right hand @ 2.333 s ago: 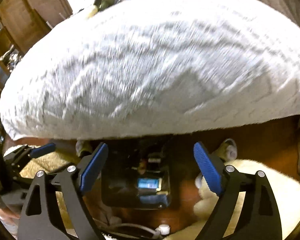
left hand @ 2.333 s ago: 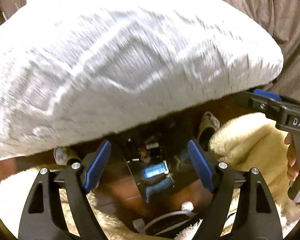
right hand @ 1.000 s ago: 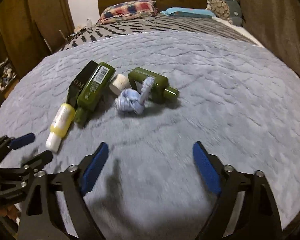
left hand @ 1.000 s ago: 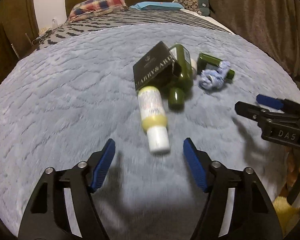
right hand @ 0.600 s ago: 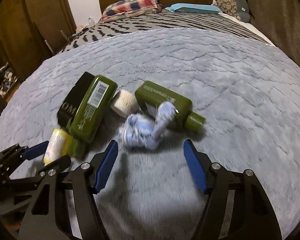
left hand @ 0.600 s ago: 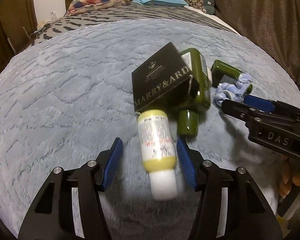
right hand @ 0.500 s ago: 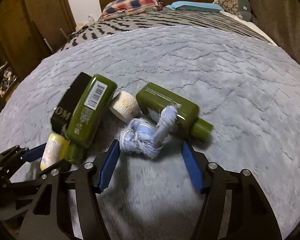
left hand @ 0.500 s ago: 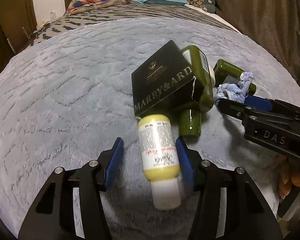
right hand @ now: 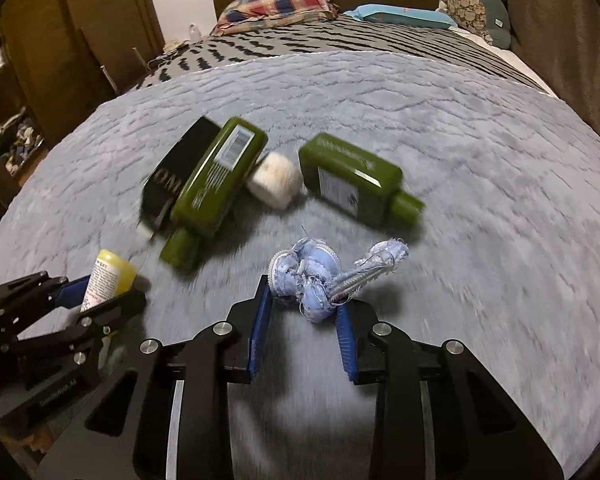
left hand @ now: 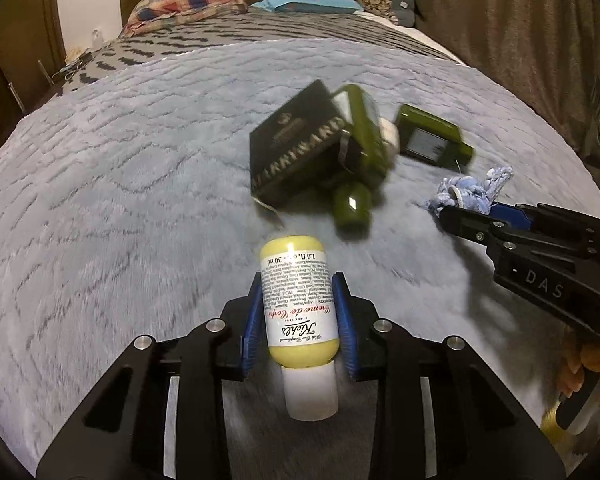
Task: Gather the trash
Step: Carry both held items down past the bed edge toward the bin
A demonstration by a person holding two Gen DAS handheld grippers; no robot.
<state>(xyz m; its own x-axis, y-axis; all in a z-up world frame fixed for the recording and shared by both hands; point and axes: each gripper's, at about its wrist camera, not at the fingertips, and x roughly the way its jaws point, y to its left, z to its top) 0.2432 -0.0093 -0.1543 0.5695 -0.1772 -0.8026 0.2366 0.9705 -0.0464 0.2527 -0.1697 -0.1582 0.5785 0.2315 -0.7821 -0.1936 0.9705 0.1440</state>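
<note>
Left gripper [left hand: 298, 320]: lower centre of its own view, angled downward; jaws have just been closing, blue pads pressed on both sides of a yellow bottle [left hand: 296, 312].
Right gripper [right hand: 302, 312]: lower centre of its view, angled downward; jaws have just been closing, pinching a blue cloth wad [right hand: 312, 276].
Hand [left hand: 580, 368]: lower right of the left view, wrapped round the right gripper's handle.

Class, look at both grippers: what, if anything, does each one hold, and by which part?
The left gripper has just closed on the yellow bottle, gripping its labelled body. The right gripper has just closed on the blue rag, gripping its bunched lower end.
</note>
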